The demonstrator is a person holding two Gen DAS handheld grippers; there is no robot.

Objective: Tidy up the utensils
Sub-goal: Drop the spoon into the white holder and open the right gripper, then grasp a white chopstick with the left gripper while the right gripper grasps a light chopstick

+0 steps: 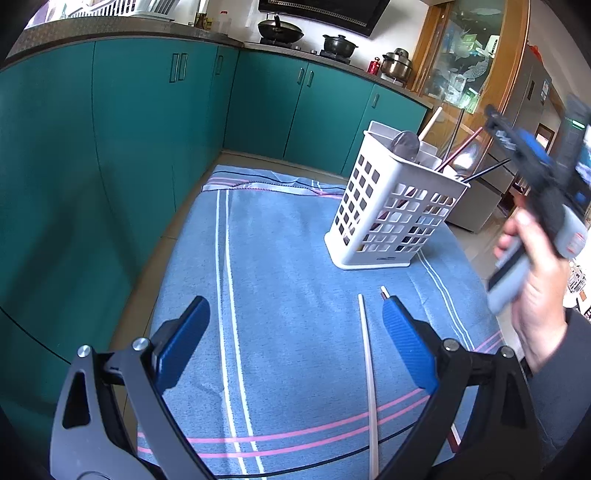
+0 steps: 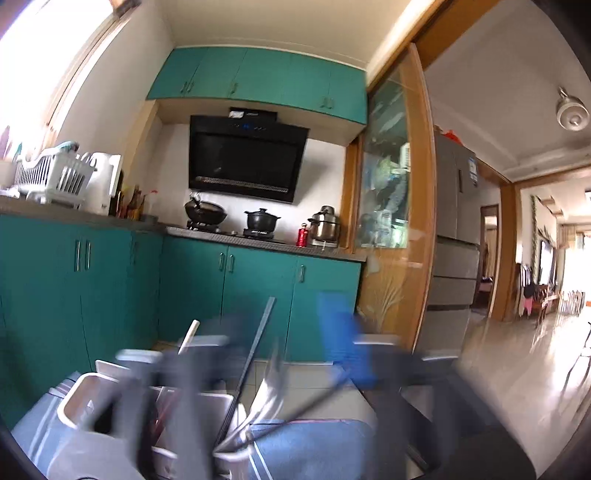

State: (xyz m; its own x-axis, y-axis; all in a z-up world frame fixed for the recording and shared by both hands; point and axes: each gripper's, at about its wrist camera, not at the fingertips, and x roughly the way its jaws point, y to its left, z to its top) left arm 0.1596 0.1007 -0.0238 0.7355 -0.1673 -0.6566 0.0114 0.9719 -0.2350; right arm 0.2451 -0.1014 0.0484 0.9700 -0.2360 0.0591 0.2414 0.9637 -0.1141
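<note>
A white slotted utensil caddy [image 1: 395, 206] stands at the far right of a blue striped cloth [image 1: 280, 258]. It holds spoons and several chopsticks. A white chopstick [image 1: 367, 369] lies on the cloth between the spread fingers of my open left gripper [image 1: 295, 332]. A second chopstick tip [image 1: 384, 291] pokes out from behind the right finger. A hand holds my right gripper [image 1: 528, 140], blurred, up beside the caddy. In the right wrist view the caddy [image 2: 92, 398] sits just below my right gripper [image 2: 262, 350]. Its blurred fingers stand apart around the upright utensils and grip nothing.
Teal base cabinets [image 1: 147, 129] run along the left and back. A wok [image 1: 280, 28], a black pot [image 1: 339, 43] and a steel pot [image 1: 397, 64] sit on the counter. A grey fridge [image 2: 454, 258] and a glass door stand to the right.
</note>
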